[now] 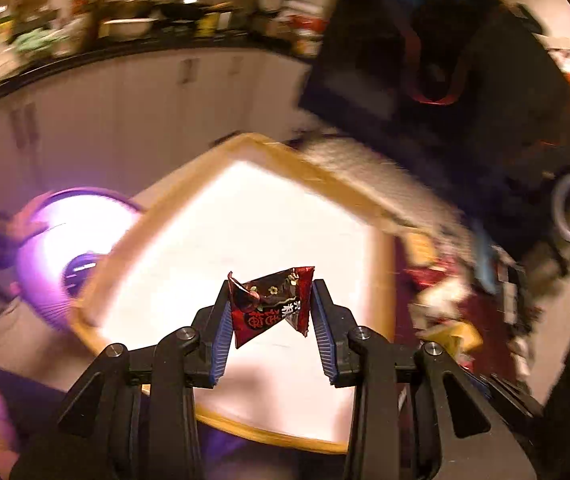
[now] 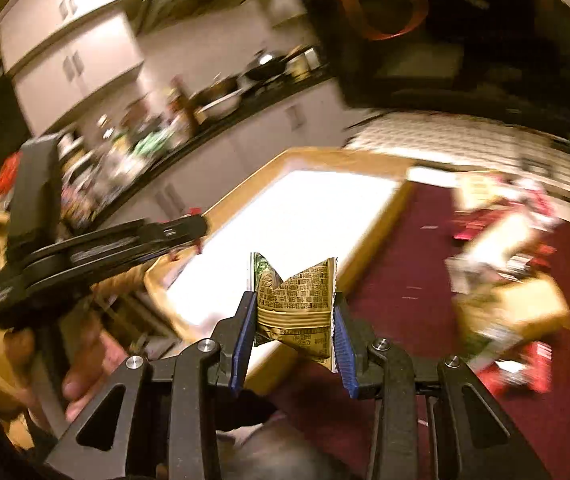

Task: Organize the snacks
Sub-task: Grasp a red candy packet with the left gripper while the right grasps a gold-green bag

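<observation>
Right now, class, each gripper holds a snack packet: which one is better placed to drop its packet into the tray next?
Left, probably: its gripper holds the red packet over the tray; the right gripper's gold packet sits by the rim.

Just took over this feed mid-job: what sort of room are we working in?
Most likely a home kitchen: a dark countertop crowded with bowls and bottles, white cabinets above and below it, and a wok on the counter. Both views are blurred, so details stay uncertain.
</observation>
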A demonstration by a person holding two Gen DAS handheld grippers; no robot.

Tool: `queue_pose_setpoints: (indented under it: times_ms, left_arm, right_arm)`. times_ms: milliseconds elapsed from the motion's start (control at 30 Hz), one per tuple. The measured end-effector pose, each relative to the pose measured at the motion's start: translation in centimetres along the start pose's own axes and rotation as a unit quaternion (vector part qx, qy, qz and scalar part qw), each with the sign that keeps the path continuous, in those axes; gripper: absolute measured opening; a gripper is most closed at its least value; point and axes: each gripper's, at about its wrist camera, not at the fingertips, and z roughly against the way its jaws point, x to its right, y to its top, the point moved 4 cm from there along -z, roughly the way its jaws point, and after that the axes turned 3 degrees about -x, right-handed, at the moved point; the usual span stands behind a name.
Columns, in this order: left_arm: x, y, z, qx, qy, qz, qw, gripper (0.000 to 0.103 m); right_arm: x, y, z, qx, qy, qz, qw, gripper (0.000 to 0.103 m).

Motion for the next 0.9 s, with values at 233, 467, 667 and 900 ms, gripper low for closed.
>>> queue_pose_setpoints:
  times_ms: [233, 467, 667, 900]
  left_arm:
    - [-3.8, -0.4, -4.0, -0.045, 0.035, 0.014, 0.9982, 0.035]
    - [-4.5, -0.8, -5.5, -0.056, 0.027, 0.015, 0.998, 0.044]
    - [-4.1, -0.1, -3.3, -0.014, 0.003, 0.032, 0.9994, 0.075]
    - [-0.2, -0.2, -1.5, 0.023, 0.058, -0.041, 0.9972, 0.08]
  right_arm:
    - [-4.5, 0.6, -8.2, -0.07, -0.007, 0.062, 0.996, 0.037]
    - [-5.6, -0.6, -9.6, -0.078, -0.039, 0.104, 0.991, 0.044]
    - [-3.0, -0.2, -4.3, -0.018, -0.004, 0.056, 0.998, 0.063]
    - [3.1, -0.2, 3.1, 0.061, 0.024, -0.06, 0.996, 0.071]
